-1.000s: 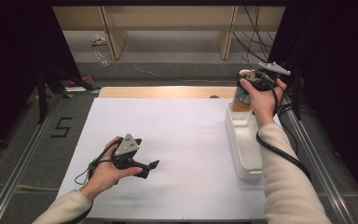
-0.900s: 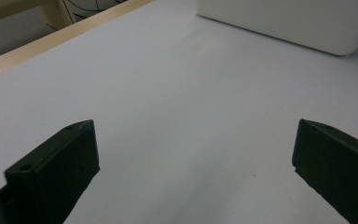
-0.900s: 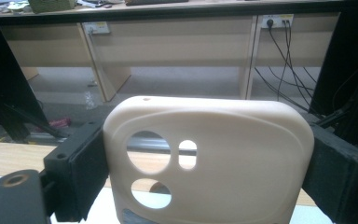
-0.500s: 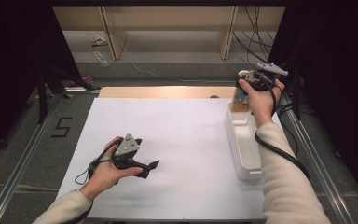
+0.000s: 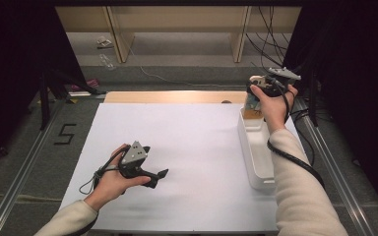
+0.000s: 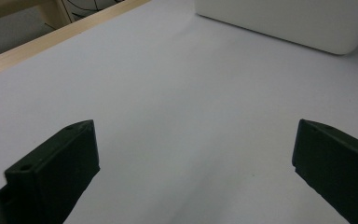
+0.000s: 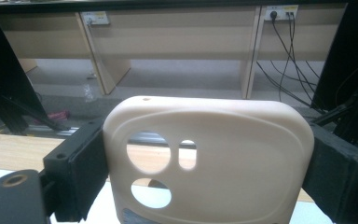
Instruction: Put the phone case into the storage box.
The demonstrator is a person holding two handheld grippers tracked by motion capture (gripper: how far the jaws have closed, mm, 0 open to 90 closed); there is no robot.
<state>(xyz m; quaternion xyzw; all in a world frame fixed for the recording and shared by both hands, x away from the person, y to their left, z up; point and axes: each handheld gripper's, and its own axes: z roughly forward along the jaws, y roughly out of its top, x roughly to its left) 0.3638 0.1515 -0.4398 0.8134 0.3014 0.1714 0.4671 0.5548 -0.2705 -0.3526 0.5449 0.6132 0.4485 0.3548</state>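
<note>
A beige phone case [image 7: 223,154] with round camera cutouts stands upright between the jaws of my right gripper [image 7: 205,172], and both pads press on its sides. In the high view the right gripper [image 5: 254,94] holds the phone case [image 5: 250,102] just above the far end of a long white tray [image 5: 254,147]. My left gripper [image 5: 158,177] rests low on the white table sheet [image 5: 187,132] at the near left. In its own view the left gripper [image 6: 196,158] stands wide open with bare sheet between the jaws.
The tray [image 6: 284,23] runs along the right side of the sheet. A wooden strip [image 5: 172,97] borders the table's far edge. Beyond it are shelving legs and cables [image 5: 266,34] on the floor. Metal rails [image 5: 325,147] flank the table.
</note>
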